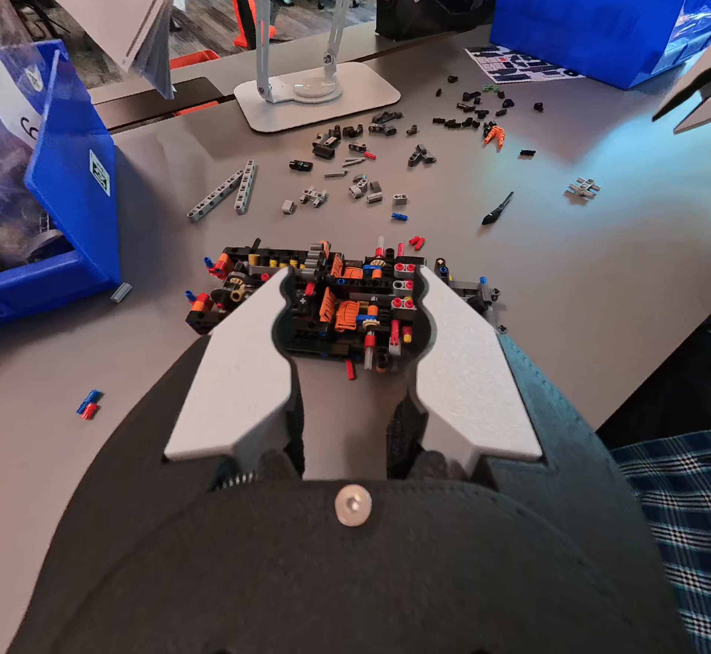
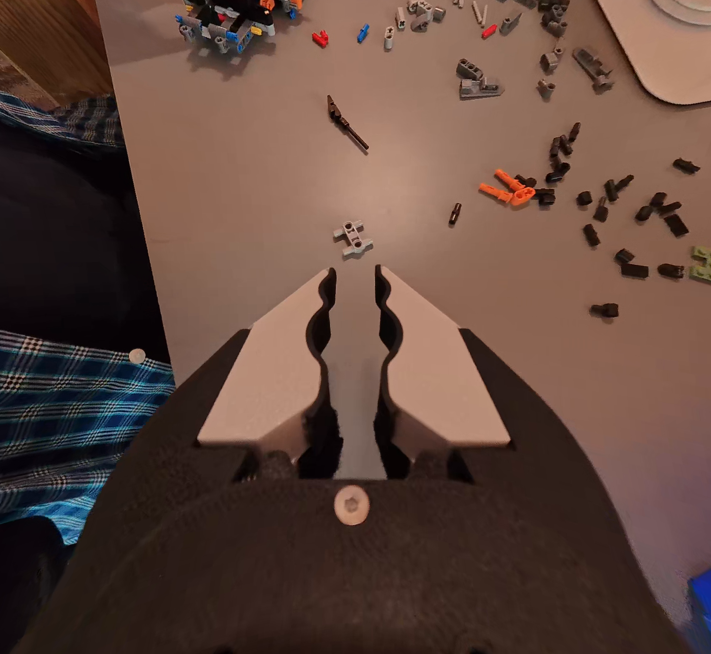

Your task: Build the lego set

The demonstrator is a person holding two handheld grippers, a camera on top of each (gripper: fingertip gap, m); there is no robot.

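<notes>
Right claw, parted and empty, lines up on the grey connector just ahead on the counter. Left claw, wide open, straddles the half-built model. Next: close gently, centred.

On the flat grey table, the half-built black-and-orange brick assembly sits at the centre. At its 12 o'clock lie scattered small grey and black loose pieces, with the white flat-based lamp stand behind them. Two long grey holed beams lie at 11 o'clock. A blue plastic bin stands at 9 o'clock, another blue plastic bin at 2 o'clock.
</notes>
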